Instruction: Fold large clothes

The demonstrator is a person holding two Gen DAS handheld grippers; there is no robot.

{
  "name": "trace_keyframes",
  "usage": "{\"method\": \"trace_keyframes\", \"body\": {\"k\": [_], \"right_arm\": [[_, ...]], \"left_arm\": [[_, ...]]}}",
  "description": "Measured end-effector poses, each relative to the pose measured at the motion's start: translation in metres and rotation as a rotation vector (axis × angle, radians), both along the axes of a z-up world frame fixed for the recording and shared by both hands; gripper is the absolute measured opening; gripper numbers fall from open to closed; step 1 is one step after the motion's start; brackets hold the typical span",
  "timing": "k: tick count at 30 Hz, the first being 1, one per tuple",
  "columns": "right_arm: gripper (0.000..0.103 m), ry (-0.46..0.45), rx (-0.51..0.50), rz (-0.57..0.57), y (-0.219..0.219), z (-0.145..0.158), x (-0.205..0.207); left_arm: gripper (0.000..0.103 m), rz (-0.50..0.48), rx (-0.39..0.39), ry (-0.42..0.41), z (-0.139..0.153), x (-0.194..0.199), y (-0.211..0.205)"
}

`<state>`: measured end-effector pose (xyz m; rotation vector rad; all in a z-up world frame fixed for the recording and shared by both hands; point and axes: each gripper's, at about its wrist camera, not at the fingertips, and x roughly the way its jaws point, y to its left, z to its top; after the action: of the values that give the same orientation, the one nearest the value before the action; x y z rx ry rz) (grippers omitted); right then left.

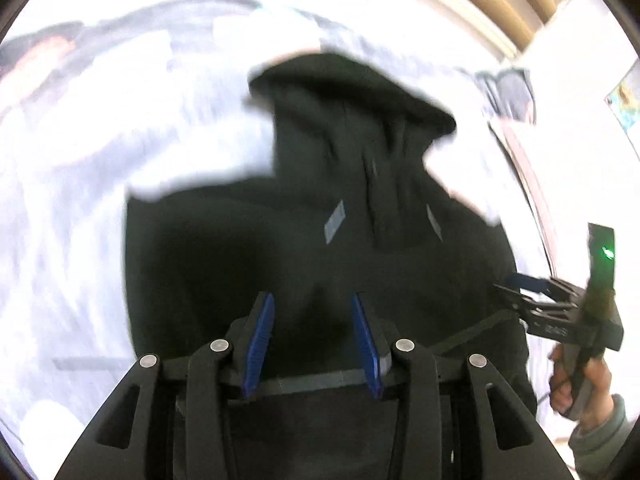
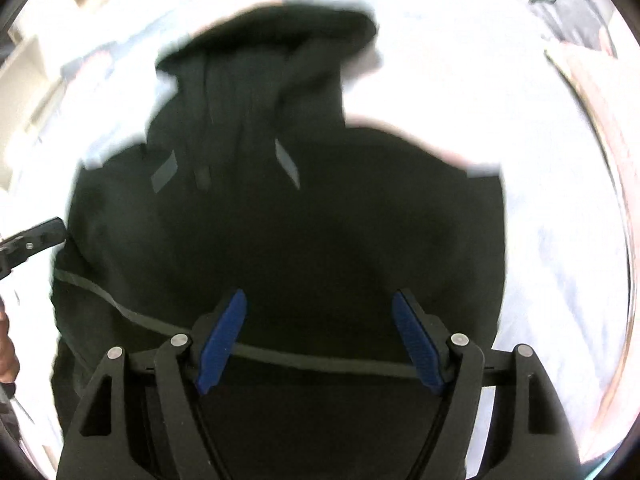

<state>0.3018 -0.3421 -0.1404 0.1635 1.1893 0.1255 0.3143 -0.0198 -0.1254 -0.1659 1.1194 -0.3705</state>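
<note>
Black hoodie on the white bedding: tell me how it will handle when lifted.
The black hoodie will probably droop wherever unsupported: its hood is already creased. It looks thick, so likely weighty. Its matte fabric seems unlikely to slip.

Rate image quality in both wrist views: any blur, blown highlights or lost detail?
Left wrist view: motion smear on the white bedding and the black hoodie edges; the bedding is blown out, the hoodie's folds crushed dark. Right wrist view: the same overexposure, soft hoodie outline, strong fisheye bending at the rim; only the gripper parts look sharp.
</note>
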Motion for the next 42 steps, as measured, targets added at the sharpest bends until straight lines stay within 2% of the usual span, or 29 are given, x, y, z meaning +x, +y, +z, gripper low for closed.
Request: {"method": "trace_keyframes", "body": {"k": [4,5,8,11,16,18,19,20,21,22,23,25,26,28,29,30,32,33,34,36,38,40,42], "right_arm": [[0.078,-0.102,0.024,-0.056,-0.011,0.026,0.045],[0.072,-0.118,0.02,-0.074,-0.015,0.029,0.065],[0.07,-0.155,0.04,-0.126,-0.025,0.037,0.111],[0.07,-0.151,0.072,-0.156,-0.034,0.033,0.147],[0.069,-0.114,0.072,-0.163,-0.04,0.006,0.189],[0.054,-0.083,0.045,-0.16,-0.038,-0.013,0.208],[0.031,-0.057,0.042,-0.148,-0.037,-0.023,0.217],[0.017,-0.034,0.049,-0.134,-0.035,-0.031,0.224],[0.016,-0.029,0.037,-0.142,-0.036,-0.036,0.227],[0.009,-0.039,0.046,-0.148,-0.041,-0.036,0.225],[0.008,-0.056,0.065,-0.156,-0.046,-0.031,0.221],[0.008,-0.122,0.153,-0.159,-0.061,-0.012,0.204],[0.008,-0.15,0.169,-0.149,-0.063,-0.005,0.194],[0.008,-0.161,0.135,-0.132,-0.058,-0.003,0.187],[0.008,-0.143,0.1,-0.123,-0.052,-0.012,0.189],[0.008,-0.118,0.083,-0.12,-0.05,-0.024,0.192],[0.008,-0.026,0.103,-0.134,-0.05,-0.061,0.203],[0.009,0.033,0.133,-0.138,-0.051,-0.083,0.209],[0.009,0.054,0.165,-0.144,-0.052,-0.096,0.211],[0.011,0.044,0.191,-0.162,-0.056,-0.094,0.209],[0.026,0.032,0.165,-0.136,-0.055,-0.08,0.204],[0.036,0.015,0.124,-0.112,-0.056,-0.066,0.195],[0.039,-0.019,0.12,-0.094,-0.06,-0.046,0.18]], "left_arm": [[0.043,0.062,0.045,-0.057,0.012,0.063,0.004],[0.043,0.077,0.04,-0.068,0.012,0.075,0.006],[0.043,0.115,-0.001,-0.092,0.008,0.126,0.008],[0.043,0.117,0.014,-0.091,-0.006,0.165,0.001],[0.043,0.134,0.053,-0.024,-0.047,0.217,-0.009],[0.043,0.159,0.049,-0.018,-0.059,0.228,-0.01],[0.043,0.172,0.043,-0.015,-0.064,0.235,-0.009],[0.043,0.186,0.037,-0.015,-0.067,0.241,-0.008],[0.041,0.205,0.022,-0.023,-0.068,0.247,-0.003],[0.029,0.225,-0.027,-0.051,-0.063,0.249,0.007],[0.026,0.239,-0.077,-0.063,-0.058,0.248,0.016],[0.026,0.235,-0.22,-0.067,-0.042,0.239,0.039],[0.026,0.221,-0.223,-0.08,-0.035,0.232,0.041],[0.027,0.209,-0.153,-0.081,-0.032,0.219,0.036],[0.027,0.216,-0.119,-0.044,-0.041,0.219,0.035],[0.027,0.219,-0.1,-0.003,-0.054,0.223,0.034],[0.029,0.214,-0.07,0.127,-0.096,0.234,0.032],[0.031,0.193,-0.081,0.147,-0.113,0.236,0.031],[0.032,0.179,-0.096,0.102,-0.117,0.233,0.032],[0.033,0.184,-0.142,0.075,-0.113,0.224,0.038],[0.034,0.177,-0.155,0.052,-0.101,0.214,0.042],[0.039,0.147,-0.103,0.019,-0.088,0.203,0.043],[0.039,0.118,-0.026,-0.016,-0.072,0.188,0.045]]}}
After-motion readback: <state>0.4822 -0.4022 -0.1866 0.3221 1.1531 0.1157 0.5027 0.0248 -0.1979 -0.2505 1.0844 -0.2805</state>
